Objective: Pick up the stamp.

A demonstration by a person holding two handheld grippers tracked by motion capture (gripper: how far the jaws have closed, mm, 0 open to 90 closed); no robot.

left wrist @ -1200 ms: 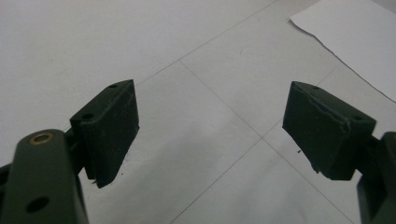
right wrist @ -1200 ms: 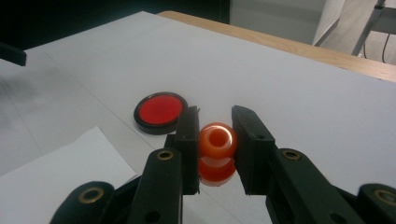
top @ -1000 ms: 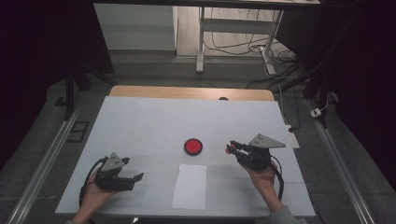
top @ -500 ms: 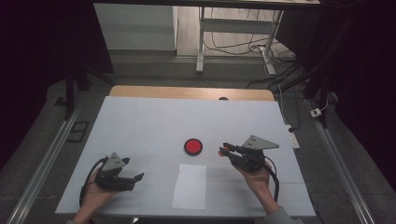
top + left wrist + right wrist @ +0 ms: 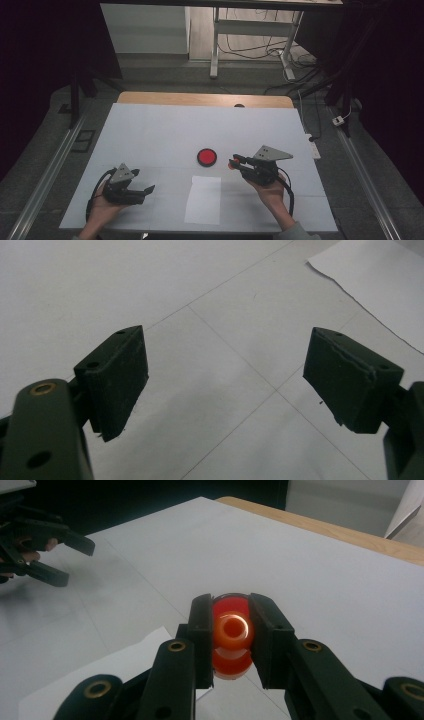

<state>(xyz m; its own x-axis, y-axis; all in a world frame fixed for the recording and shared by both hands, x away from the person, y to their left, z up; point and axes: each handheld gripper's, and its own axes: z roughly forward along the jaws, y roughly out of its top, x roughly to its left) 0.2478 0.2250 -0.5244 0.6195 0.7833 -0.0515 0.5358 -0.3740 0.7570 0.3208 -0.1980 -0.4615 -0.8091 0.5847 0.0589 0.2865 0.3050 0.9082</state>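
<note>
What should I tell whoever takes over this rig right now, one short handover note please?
Right gripper: shut on a small orange ring, held above the table just right of the red disc.
Left gripper: open, nothing between its jaws, low over the table's near left part.
White paper sheet: flat at the near edge, between the two hands.
Done: the ring is picked up.
Left: probably set the ring on or by the red disc; where it goes is a guess. The left gripper has handled nothing so far.
</note>
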